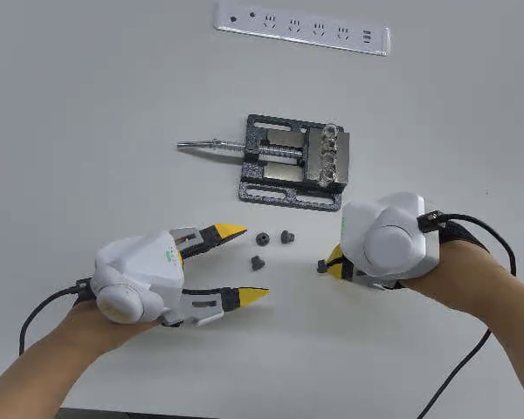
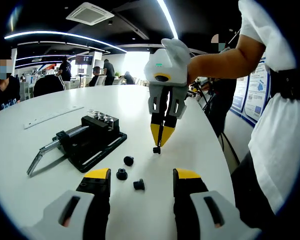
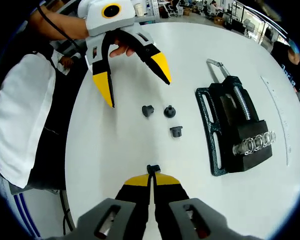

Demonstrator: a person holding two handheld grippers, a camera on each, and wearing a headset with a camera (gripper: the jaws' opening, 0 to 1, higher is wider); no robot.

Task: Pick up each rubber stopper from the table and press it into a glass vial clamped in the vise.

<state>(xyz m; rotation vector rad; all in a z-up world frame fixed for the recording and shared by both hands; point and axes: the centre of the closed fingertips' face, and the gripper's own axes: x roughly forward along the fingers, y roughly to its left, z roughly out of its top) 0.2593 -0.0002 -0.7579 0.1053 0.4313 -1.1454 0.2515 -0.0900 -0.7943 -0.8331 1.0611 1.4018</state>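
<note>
My right gripper (image 3: 151, 181) is shut on a small black rubber stopper (image 3: 152, 169), held at its yellow tips just above the white table; the left gripper view shows that stopper (image 2: 156, 149) too. Three more stoppers (image 1: 263, 238) (image 1: 286, 236) (image 1: 258, 262) lie loose between the grippers. My left gripper (image 1: 243, 262) stands open beside them, holding nothing. Behind them, the black vise (image 1: 295, 161) clamps a row of clear glass vials (image 1: 330, 157), also seen in the right gripper view (image 3: 252, 145).
A white power strip (image 1: 301, 26) lies at the far edge of the table. The vise's screw handle (image 1: 210, 145) sticks out to the left. People and chairs are in the room beyond the round table (image 2: 140, 100).
</note>
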